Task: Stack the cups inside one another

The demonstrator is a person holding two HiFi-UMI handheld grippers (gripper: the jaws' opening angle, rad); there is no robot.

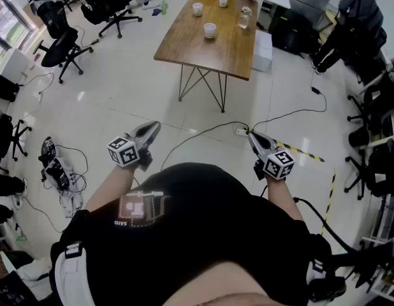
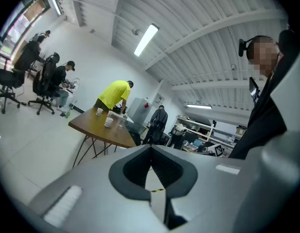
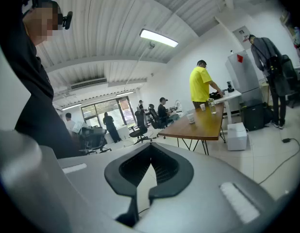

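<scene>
Head view: cups point(image 1: 210, 30) beyond hand-held grippers point(image 1: 155, 126) point(image 1: 250, 134)

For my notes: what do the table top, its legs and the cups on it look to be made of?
Table top: wood or wood veneer, going by the warm brown colour, the faint grain and the satin sheen. Legs: thin dark rods bent like hairpins, probably painted steel. Cups: white and matte, likely paper or plastic, but too small here to say which.

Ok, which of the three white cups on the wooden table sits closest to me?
The lone cup nearer the wooden table's middle; the left cup and the right cup stand farther back, toward its far end.
</scene>
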